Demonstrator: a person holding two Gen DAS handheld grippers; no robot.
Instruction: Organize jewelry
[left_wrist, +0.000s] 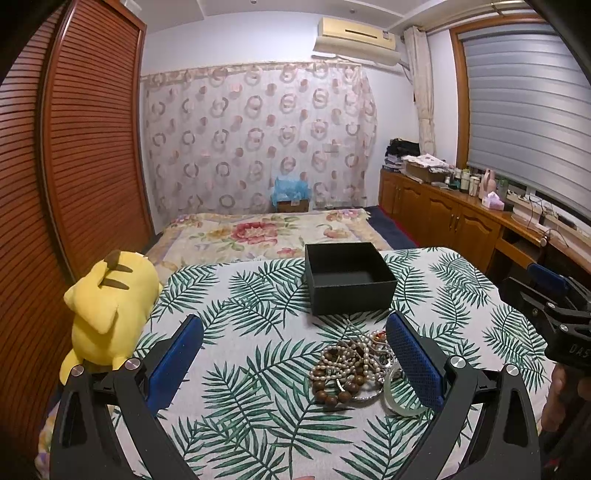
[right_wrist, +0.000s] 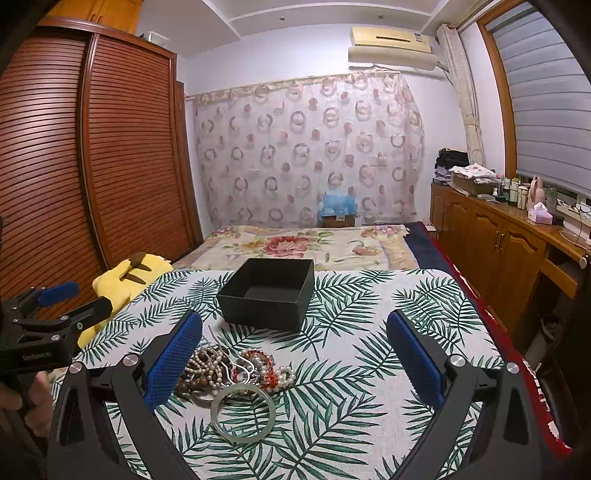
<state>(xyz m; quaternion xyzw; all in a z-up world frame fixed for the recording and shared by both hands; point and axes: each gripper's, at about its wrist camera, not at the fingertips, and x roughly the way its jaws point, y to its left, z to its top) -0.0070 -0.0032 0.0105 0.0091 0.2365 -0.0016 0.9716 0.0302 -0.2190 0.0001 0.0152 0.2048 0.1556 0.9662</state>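
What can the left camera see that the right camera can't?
Only the left wrist view shows the whole yellow plush toy, lying beside the table, and the right gripper at its right edge.

Only the right wrist view shows the pale green bangle as a full ring, the left gripper at its left edge, and the red blanket edge.

Both show the open black box, empty as far as visible, the tangled jewelry pile in front of it, and the leaf tablecloth.

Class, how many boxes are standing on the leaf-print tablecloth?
1: the open black box stands beyond the jewelry pile, near the table's far edge.
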